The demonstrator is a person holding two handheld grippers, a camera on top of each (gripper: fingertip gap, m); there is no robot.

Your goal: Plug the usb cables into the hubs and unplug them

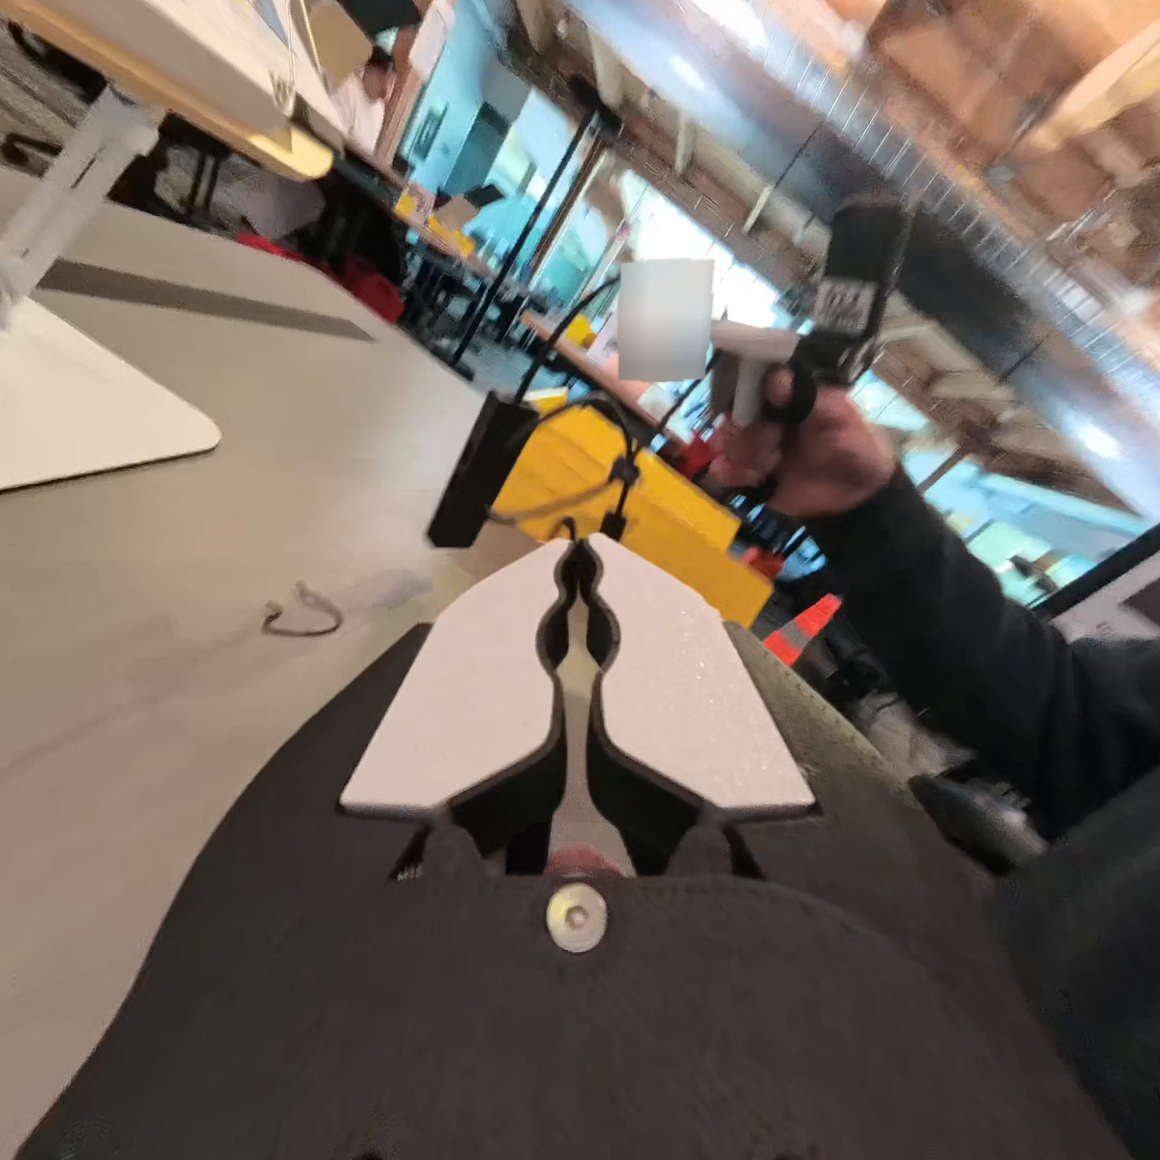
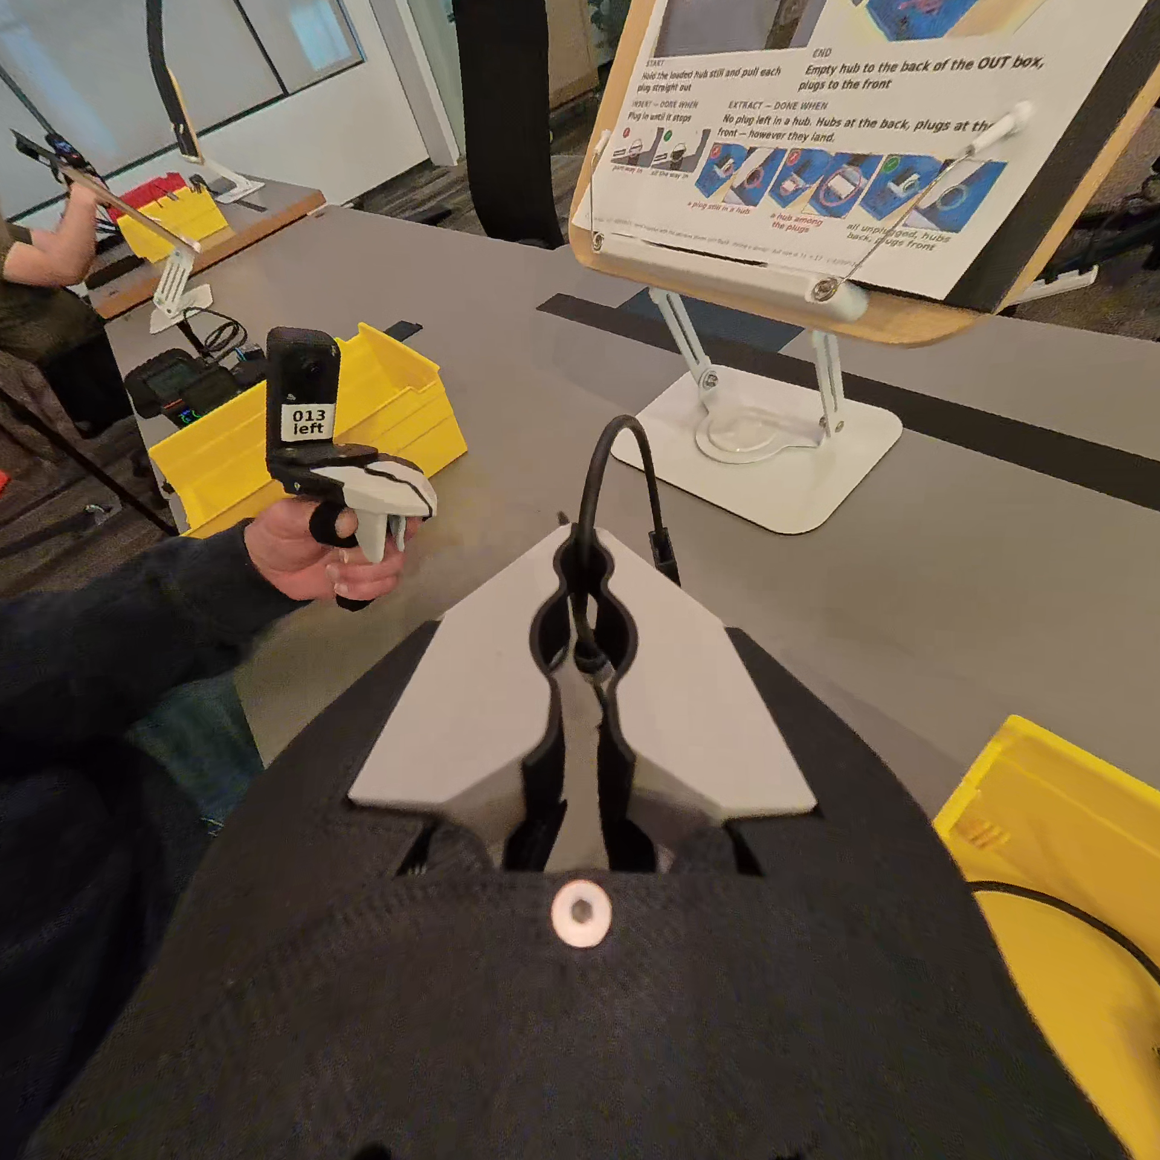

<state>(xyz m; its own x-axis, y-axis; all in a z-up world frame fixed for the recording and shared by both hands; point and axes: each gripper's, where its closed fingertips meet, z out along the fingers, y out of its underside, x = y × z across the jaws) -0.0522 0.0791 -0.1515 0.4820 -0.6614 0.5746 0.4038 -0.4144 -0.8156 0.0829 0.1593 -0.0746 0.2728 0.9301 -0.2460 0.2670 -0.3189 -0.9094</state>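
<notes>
The right claw (image 2: 580, 552) is clenched on a thin black cable (image 2: 618, 452), which arches up beyond the fingertips and droops to a small plug (image 2: 662, 552) above the grey tabletop (image 2: 879, 615). The cable looks light and floppy; better to hold it close behind the stiff plug. The left claw (image 1: 580, 546) is clenched, seemingly on another cable's end, with a black hub (image 1: 480, 471) dangling beyond, though blur hides the contact.
</notes>
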